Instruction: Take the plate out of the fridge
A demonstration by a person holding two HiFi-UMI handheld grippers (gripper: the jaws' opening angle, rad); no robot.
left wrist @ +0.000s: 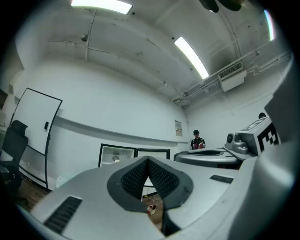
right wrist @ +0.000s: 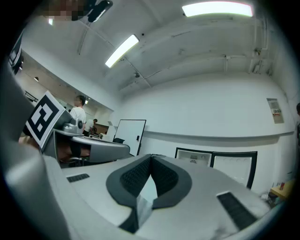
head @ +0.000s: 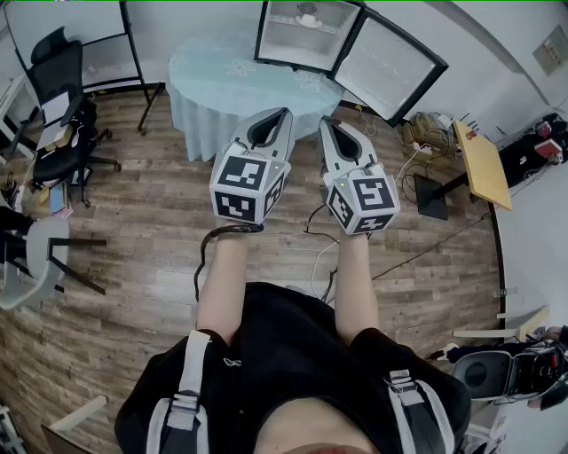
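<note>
Left gripper [head: 278, 117]: pressing together, empty, aiming at fridge [head: 306, 40].
Right gripper [head: 330, 124]: pressing together, empty.
Fridge: standing open for reaching in.

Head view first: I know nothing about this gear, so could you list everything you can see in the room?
Fridge: one, black frame, white inside, door open, far wall.
Plate: probably one, pale, on a fridge shelf; too small to confirm.
Table: one, round, pale blue cloth, in front of the fridge.
Office chair: one, black, left.
Whiteboard: one, white, black frame, left of the fridge.
Desk: one, yellowish wood, right.
Floor: brown wood planks.
Bystanders: at least two, dark and white tops, background.
Left gripper, right gripper: two, grey with black-and-white marker cubes, jaws shut, empty, side by side, pointing toward the fridge.
</note>
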